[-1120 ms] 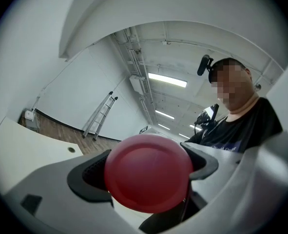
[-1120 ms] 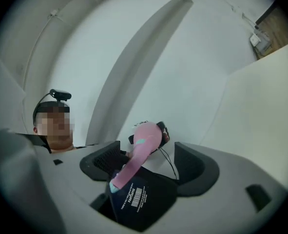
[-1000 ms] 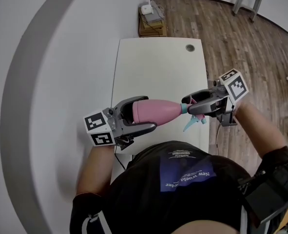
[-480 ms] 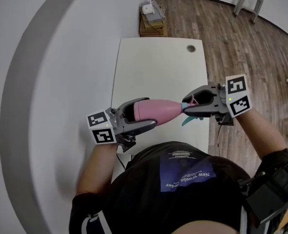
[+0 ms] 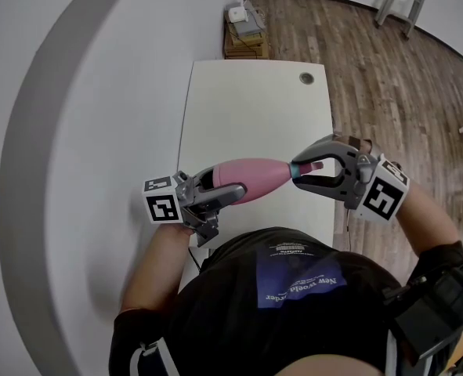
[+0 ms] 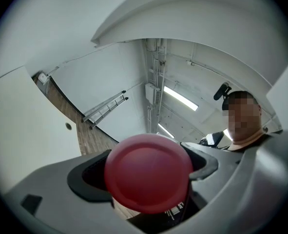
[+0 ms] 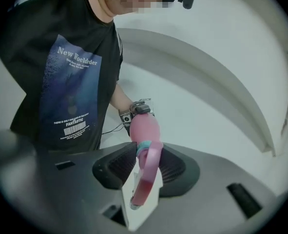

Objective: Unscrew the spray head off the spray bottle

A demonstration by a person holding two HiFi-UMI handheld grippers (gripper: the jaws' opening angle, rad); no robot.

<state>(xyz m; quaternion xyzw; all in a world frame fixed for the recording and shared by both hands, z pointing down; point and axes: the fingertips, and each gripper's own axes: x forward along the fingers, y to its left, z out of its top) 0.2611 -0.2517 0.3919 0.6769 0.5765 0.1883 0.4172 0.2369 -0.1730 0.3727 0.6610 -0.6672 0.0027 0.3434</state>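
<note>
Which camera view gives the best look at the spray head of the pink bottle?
The right gripper view: the spray head sits close and central, clamped between that gripper's jaws. The head view shows it small, half hidden by the right gripper. The left gripper view shows only the bottle's base.

Holding the spray bottle (image 5: 251, 178) level by its base end in the left gripper (image 5: 225, 186), fingers (image 6: 85, 177) pressed against it. Gripping the spray head (image 5: 311, 165) at the bottle's other end with the right gripper (image 5: 298, 171), fingers (image 7: 117, 165) just closed onto it, both forearms bent inward toward the bottle.
</note>
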